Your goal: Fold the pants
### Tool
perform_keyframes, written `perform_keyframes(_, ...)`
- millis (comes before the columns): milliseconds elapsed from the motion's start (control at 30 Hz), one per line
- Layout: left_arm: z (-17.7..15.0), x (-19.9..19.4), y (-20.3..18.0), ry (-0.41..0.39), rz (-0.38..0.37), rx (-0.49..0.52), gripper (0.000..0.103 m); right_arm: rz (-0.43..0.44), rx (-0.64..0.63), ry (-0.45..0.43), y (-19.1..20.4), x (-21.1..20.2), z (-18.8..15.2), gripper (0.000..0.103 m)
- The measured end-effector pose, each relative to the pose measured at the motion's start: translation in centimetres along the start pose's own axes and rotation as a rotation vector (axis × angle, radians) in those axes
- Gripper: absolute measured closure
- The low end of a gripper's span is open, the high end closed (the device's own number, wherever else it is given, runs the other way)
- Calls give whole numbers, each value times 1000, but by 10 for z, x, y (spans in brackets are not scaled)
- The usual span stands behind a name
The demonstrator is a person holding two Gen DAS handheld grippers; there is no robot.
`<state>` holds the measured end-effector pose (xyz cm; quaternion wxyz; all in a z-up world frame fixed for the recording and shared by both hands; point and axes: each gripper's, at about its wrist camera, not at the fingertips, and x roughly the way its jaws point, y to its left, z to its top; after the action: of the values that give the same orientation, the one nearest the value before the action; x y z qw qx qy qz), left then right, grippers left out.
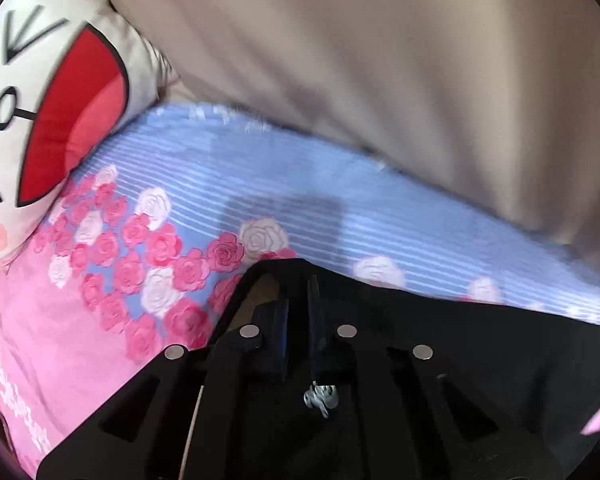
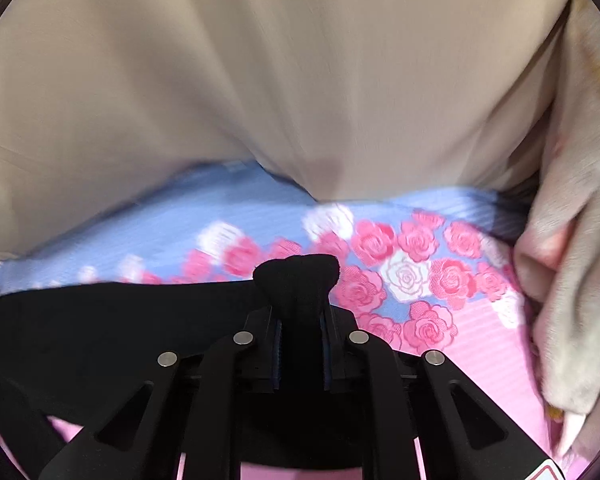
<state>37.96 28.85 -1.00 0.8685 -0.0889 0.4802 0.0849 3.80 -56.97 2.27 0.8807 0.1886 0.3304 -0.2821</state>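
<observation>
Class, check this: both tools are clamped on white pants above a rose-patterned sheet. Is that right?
Not quite: the pants are black, not white, as the right wrist view shows. Both the right tool and left tool are clamped on them above the rose-patterned sheet.

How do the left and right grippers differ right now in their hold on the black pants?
The right gripper pinches a bunched knob of the black pants that pokes out past its fingertips; the left gripper holds a flatter edge, with no bunch showing. From the right gripper the cloth spreads leftward; from the left gripper it spreads rightward. Both are shut on the pants above the rose-print sheet.
</observation>
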Motion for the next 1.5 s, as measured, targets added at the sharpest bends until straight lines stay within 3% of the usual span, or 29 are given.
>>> perform_keyframes(100,-14,-56,2,-75,-59,20,97,44,-15,-78,8,-50,2,91)
perform_keyframes(233,-56,-134,19,-140,-150,35,96,90,-54,-154,7,-122,-18,91)
perform_keyframes(333,-96,-177,38,-176,-175,44,96,103,-74,-190,2,-170,-49,91)
perform_keyframes(433,-140,-199,55,-159,-144,49,96,95,-70,-186,-10,-198,-84,91)
perform_keyframes(600,-204,-181,75,-73,-5,71,92,79,-2,-116,-40,-196,-138,91)
perform_keyframes(700,-236,-145,95,29,37,-1,83,67,41,-49,-49,-183,-177,90)
perform_keyframes(767,-250,-138,102,41,87,-23,80,36,48,-11,-52,-176,-196,87)
perform_keyframes(833,-258,-149,106,26,104,-52,69,13,59,-13,-56,-180,-212,74)
perform_keyframes(867,-257,-159,107,2,94,-72,49,7,69,-28,-58,-186,-213,71)
perform_keyframes(900,-255,-169,107,-28,85,-83,30,4,78,-43,-59,-193,-212,60)
perform_keyframes(933,-253,-186,106,-87,82,-95,23,-18,90,-73,-61,-205,-211,47)
perform_keyframes(967,-251,-205,103,-152,116,-103,16,-51,98,-103,-63,-214,-209,42)
perform_keyframes(1000,-250,-218,100,-196,145,-109,16,-82,106,-134,-65,-224,-209,36)
perform_keyframes(1067,-249,-234,92,-247,169,-112,14,-88,141,-176,-70,-241,-206,36)
perform_keyframes(1167,-249,-239,67,-285,169,-86,10,6,239,-198,-82,-252,-207,36)
perform_keyframes(1233,-249,-225,43,-264,177,-37,9,66,273,-191,-86,-250,-206,36)
perform_keyframes(1333,-253,-191,11,-197,200,21,9,114,260,-114,-83,-228,-202,29)
perform_keyframes(1500,-268,-153,-25,-106,215,59,9,95,268,78,-79,-166,-194,29)
